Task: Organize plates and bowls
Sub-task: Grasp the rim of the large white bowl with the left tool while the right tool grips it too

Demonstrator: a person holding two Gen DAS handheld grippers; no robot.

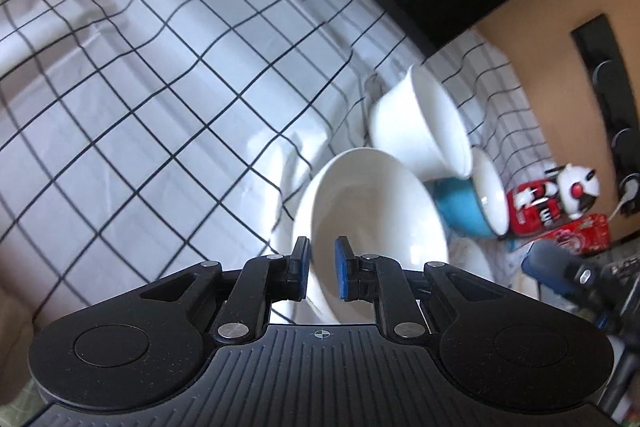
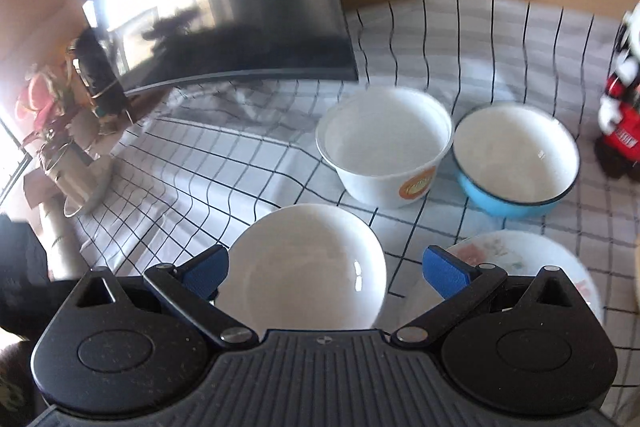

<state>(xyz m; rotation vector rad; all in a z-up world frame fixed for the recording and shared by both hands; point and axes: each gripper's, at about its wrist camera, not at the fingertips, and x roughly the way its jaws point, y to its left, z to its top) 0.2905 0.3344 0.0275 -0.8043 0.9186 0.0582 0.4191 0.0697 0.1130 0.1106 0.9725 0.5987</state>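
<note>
Closest in the left wrist view, left gripper (image 1: pixel 322 267) nearly closed, blue pads (image 1: pixel 343 269) pinching the rim of the plain white bowl (image 1: pixel 376 211), one pad inside and one outside the wall; bowl tipped with the camera. In the right wrist view, right gripper (image 2: pixel 326 269) spread wide, holding nothing, fingers (image 2: pixel 446 273) on either side of the same plain white bowl (image 2: pixel 308 267) without touching it.

Just right of the plain white bowl, partly hidden behind the right finger, a flowered plate (image 2: pixel 520 255) flat on the checked tablecloth (image 2: pixel 240 179). In the left wrist view only a pale blurred edge of that plate (image 1: pixel 476 263) visible beyond the bowl, and the tablecloth (image 1: pixel 160 87) filling the frame's left.

Behind the plain white bowl, a taller white bowl with an orange round mark (image 2: pixel 384 143) on its side, upright on the cloth. Immediately right of it, almost touching, a blue bowl with a white inside (image 2: pixel 516 163). Same pair seen tilted in the left wrist view: the taller white bowl (image 1: pixel 420 123) and the blue bowl (image 1: pixel 464 211) beside it.

Farther right of the blue bowl, a red and white figurine (image 2: pixel 620 115), also in the left wrist view (image 1: pixel 552 203). Farthest behind the plain white bowl, a dark screen (image 2: pixel 224 11) standing on the cloth; left of it, pink flowers (image 2: pixel 40 99), blurred.
</note>
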